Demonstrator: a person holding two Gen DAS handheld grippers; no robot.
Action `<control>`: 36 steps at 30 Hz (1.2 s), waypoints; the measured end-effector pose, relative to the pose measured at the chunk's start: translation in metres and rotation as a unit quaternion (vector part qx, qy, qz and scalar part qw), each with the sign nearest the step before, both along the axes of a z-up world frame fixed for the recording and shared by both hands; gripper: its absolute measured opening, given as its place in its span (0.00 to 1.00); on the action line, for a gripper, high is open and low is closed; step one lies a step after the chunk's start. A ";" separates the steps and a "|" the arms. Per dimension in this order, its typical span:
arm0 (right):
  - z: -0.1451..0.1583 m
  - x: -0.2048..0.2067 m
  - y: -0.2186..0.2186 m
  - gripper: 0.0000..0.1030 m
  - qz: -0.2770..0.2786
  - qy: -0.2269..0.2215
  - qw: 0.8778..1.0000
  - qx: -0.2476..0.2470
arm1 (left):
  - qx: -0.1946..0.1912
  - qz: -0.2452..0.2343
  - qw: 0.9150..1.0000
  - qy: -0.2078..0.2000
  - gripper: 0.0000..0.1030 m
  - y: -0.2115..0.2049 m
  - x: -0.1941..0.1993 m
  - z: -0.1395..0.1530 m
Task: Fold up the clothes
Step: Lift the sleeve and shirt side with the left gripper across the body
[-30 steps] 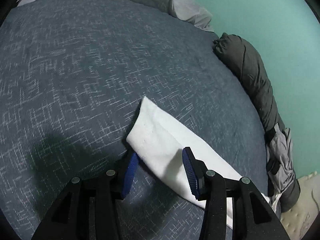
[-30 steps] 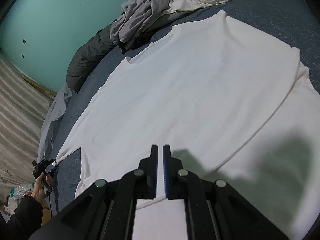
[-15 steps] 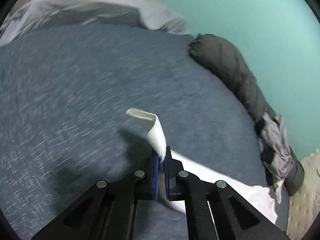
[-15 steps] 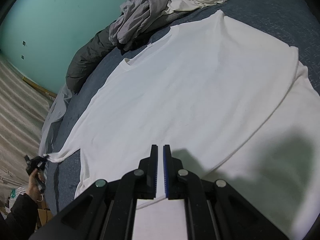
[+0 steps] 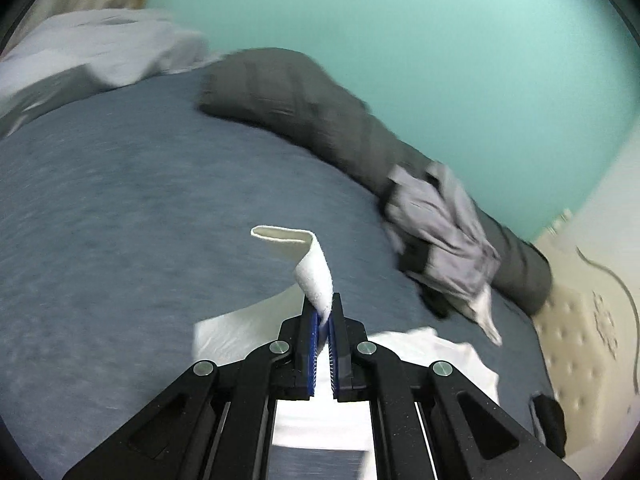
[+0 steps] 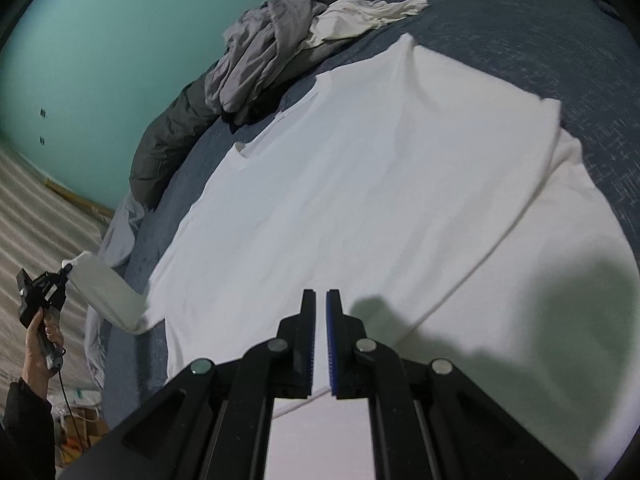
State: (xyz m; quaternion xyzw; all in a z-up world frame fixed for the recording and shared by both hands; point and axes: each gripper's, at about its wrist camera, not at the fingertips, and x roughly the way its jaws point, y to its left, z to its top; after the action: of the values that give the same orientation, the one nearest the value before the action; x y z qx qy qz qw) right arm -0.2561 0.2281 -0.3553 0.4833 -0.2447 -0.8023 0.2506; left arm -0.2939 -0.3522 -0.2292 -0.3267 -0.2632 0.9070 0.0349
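1. a big white shirt point(image 6: 360, 200) lies spread out flat on the blue bed point(image 6: 540, 40).
2. the left gripper point(image 5: 324, 314) is pinched tight on the end of the shirt's sleeve point(image 5: 316, 276). the sleeve end sticks up past the tips and curls over.
3. in the right wrist view, the left gripper point(image 6: 66, 270) is far off at the left side of the bed, held in the person's left hand point(image 6: 42, 340). the sleeve point(image 6: 108, 296) is lifted off the bed and stretches from the shirt up to it.
4. the right gripper point(image 6: 321, 300) is over the bottom part of the shirt. its two sides are almost together, with only a thin gap. white cloth shows in that gap, but i cannot tell if it is holding the cloth.
5. a dark grey blanket roll point(image 5: 320, 112) lies along the far edge of the bed by the green wall point(image 5: 440, 40).
6. a pile of light grey clothes point(image 6: 260, 56) sits on that roll, and a crumpled white cloth point(image 6: 360, 20) lies just beside the pile.
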 end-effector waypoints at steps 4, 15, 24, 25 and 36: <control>0.006 -0.003 0.014 0.04 -0.009 0.003 1.000 -0.014 | -0.009 -0.052 0.999 0.005 0.04 0.071 -0.024 0.020; 0.028 -0.008 0.052 0.04 -0.021 0.025 0.999 -0.043 | -0.029 -0.205 0.978 0.027 0.04 0.266 -0.032 0.060; 0.033 -0.014 0.084 0.04 -0.042 0.018 0.997 -0.062 | -0.075 -0.380 0.922 -0.020 0.04 0.426 0.042 -0.016; 0.032 -0.014 0.087 0.04 -0.043 0.016 0.997 -0.064 | -0.084 -0.392 0.916 -0.030 0.04 0.436 0.050 -0.030; 0.020 -0.017 0.075 0.12 -0.009 -0.010 0.998 -0.056 | -0.117 -0.405 0.900 -0.108 0.23 0.463 0.098 -0.142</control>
State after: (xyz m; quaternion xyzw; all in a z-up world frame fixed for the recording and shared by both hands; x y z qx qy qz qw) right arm -0.2730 0.3033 -0.3358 0.4741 -0.2964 -0.7848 0.2673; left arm -0.1955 0.1105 -0.3708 -0.5032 -0.0029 0.7979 0.3319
